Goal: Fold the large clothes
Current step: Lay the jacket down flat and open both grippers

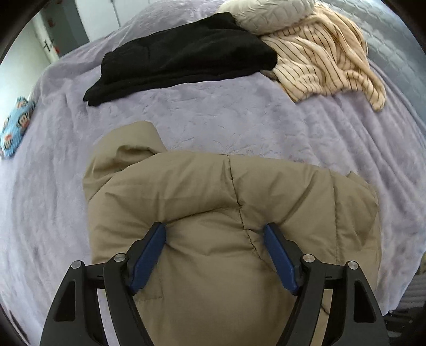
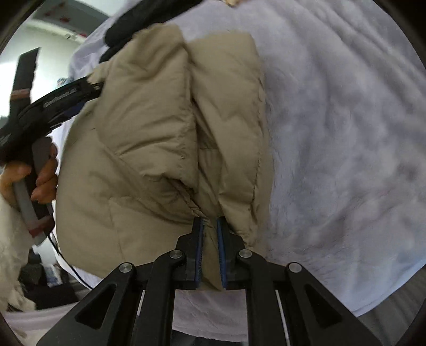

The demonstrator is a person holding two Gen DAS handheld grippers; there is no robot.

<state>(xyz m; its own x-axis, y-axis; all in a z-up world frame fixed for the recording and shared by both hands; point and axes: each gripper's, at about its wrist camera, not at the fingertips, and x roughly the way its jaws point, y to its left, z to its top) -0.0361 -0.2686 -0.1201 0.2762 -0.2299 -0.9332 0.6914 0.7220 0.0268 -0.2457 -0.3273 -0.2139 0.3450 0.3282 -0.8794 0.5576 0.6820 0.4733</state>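
Note:
A tan puffer jacket (image 1: 213, 191) lies bunched on the lilac plush bedspread (image 1: 239, 117). My left gripper (image 1: 214, 229) points down onto it, its blue pads (image 1: 149, 255) wide apart, open, with a bulge of padding between them. In the right wrist view the jacket (image 2: 149, 119) is folded over on itself lengthways. My right gripper (image 2: 210, 222) is shut on a thin fold at its near edge. The left tool's black body (image 2: 53, 101) reaches the jacket's left side, held by a hand (image 2: 42, 175).
A folded black garment (image 1: 181, 58) lies further back on the bed. Beside it are a cream striped garment (image 1: 327, 61) and a beige quilted piece (image 1: 266, 16). A blue cartoon-print item (image 1: 16, 127) sits at the left edge. The bed's edge (image 2: 372, 292) runs close on the right.

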